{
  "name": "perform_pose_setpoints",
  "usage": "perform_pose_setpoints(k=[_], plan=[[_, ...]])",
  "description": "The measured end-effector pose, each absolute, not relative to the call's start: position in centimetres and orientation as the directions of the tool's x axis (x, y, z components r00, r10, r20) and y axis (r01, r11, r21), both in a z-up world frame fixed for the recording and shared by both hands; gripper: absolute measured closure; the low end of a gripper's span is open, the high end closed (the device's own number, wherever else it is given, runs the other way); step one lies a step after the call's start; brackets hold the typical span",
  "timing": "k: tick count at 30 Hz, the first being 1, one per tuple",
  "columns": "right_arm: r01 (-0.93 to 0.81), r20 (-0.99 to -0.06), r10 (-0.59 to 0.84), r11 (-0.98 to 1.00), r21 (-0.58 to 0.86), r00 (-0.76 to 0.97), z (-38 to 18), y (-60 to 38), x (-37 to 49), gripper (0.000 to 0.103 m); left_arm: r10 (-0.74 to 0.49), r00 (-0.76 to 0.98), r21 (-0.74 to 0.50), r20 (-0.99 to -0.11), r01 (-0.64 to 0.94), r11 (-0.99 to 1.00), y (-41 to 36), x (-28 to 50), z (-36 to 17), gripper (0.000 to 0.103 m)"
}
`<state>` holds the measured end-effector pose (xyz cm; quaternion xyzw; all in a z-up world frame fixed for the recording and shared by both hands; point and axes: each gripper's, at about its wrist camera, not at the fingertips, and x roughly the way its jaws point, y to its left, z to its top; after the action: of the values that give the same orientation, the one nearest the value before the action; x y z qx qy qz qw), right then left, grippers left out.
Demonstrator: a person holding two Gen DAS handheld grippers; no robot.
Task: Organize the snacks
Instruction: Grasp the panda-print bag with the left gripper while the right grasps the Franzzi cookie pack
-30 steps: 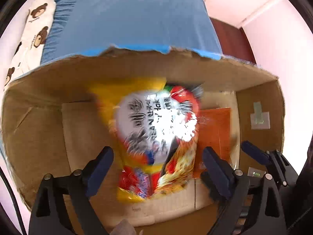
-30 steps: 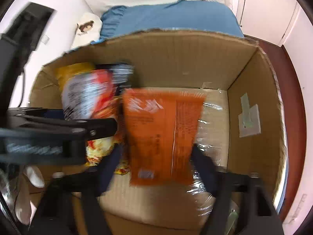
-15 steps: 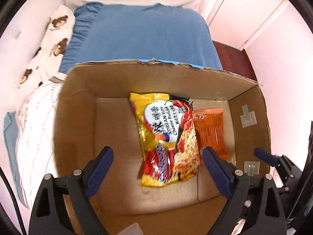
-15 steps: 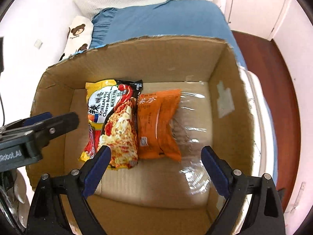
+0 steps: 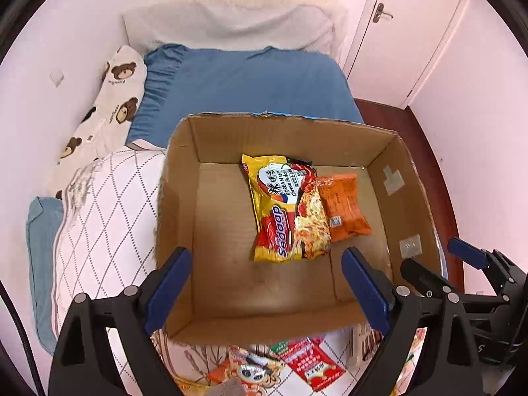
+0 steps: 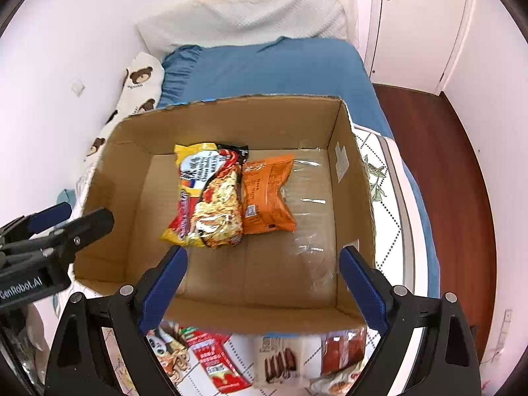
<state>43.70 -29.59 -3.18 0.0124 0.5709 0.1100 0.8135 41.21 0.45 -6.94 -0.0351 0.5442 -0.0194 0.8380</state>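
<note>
An open cardboard box (image 5: pixel 178 178) (image 6: pixel 356 178) stands on the bed. On its floor lie a yellow and red noodle packet (image 5: pixel 285 208) (image 6: pixel 208 198) and, touching its right side, an orange snack packet (image 5: pixel 343 206) (image 6: pixel 265 194). My left gripper (image 5: pixel 265 283) hangs open above the box's near part with nothing between its fingers. My right gripper (image 6: pixel 260 279) is open too, above the near wall, empty. Each gripper shows at the edge of the other's view. More snack packets (image 5: pixel 307 363) (image 6: pixel 211 359) lie on the quilt in front of the box.
A white diamond-pattern quilt (image 5: pixel 105 214) lies left of the box, a blue sheet (image 5: pixel 244 82) behind it. A bear-print pillow (image 5: pixel 109 112) rests against the left wall. A door (image 6: pixel 419 23) and dark wooden floor (image 6: pixel 458 171) are at the right.
Both packets dropped from between the grippers onto the box floor. Both grippers rose and drew back toward me, so the whole box and the bed now show.
</note>
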Motion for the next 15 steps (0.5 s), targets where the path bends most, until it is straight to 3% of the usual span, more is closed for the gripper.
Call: perform_pose_setpoints(k=[9, 15], plan=[[-0.164, -0.889, 0.254, 0.965, 0.206, 0.380, 0.0, -30.0, 39.2, 0.008, -0.070, 0.466, -0.085, -0.882, -0.011, 0.996, 0.6, 36.1, -4.5, 0.010], [-0.143, -0.900, 0.269, 0.962, 0.233, 0.345, -0.7, -30.7, 35.7, 0.008, -0.026, 0.433, -0.041, -0.901, -0.024, 0.999, 1.6, 32.0, -6.5, 0.010]])
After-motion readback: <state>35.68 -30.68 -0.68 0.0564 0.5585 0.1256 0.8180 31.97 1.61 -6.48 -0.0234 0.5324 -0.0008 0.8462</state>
